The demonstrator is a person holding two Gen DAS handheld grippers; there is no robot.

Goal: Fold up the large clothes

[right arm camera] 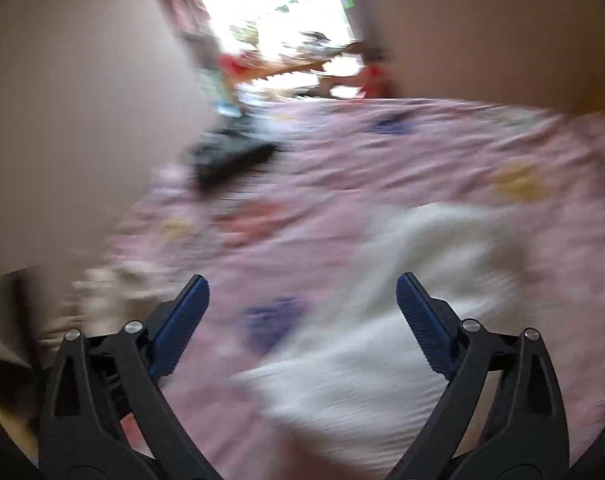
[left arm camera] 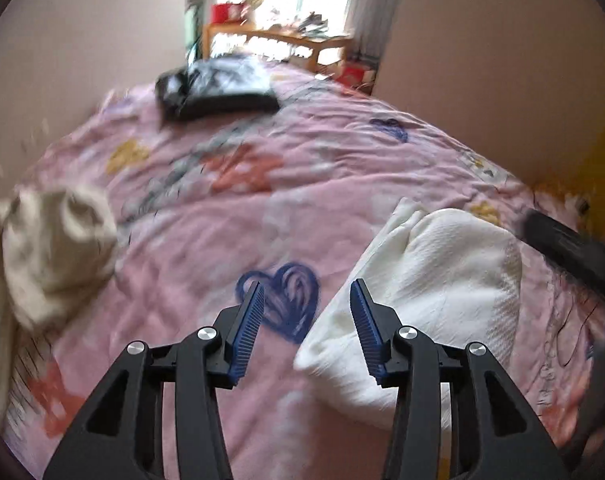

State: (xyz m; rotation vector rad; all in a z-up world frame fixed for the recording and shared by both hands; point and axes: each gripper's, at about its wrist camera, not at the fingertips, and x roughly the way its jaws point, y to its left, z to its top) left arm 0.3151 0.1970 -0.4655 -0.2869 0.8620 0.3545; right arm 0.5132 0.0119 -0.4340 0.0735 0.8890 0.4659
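Observation:
A folded white textured garment point(left arm camera: 434, 292) lies on the pink bed cover point(left arm camera: 262, 208), right of centre. My left gripper point(left arm camera: 308, 292) is open and empty, hovering above the cover with its right finger over the garment's left edge. In the right wrist view, which is blurred by motion, the same white garment point(right arm camera: 402, 320) lies below my right gripper point(right arm camera: 302, 288), which is open wide and empty. A crumpled cream garment point(left arm camera: 50, 252) lies at the bed's left edge; it shows as a blur in the right wrist view point(right arm camera: 114, 284).
A dark folded stack point(left arm camera: 218, 88) sits at the far end of the bed, also in the right wrist view point(right arm camera: 230, 152). Walls close in on both sides. A wooden cluttered shelf point(left arm camera: 278, 36) stands before the window. A dark object point(left arm camera: 574, 248) lies at the right.

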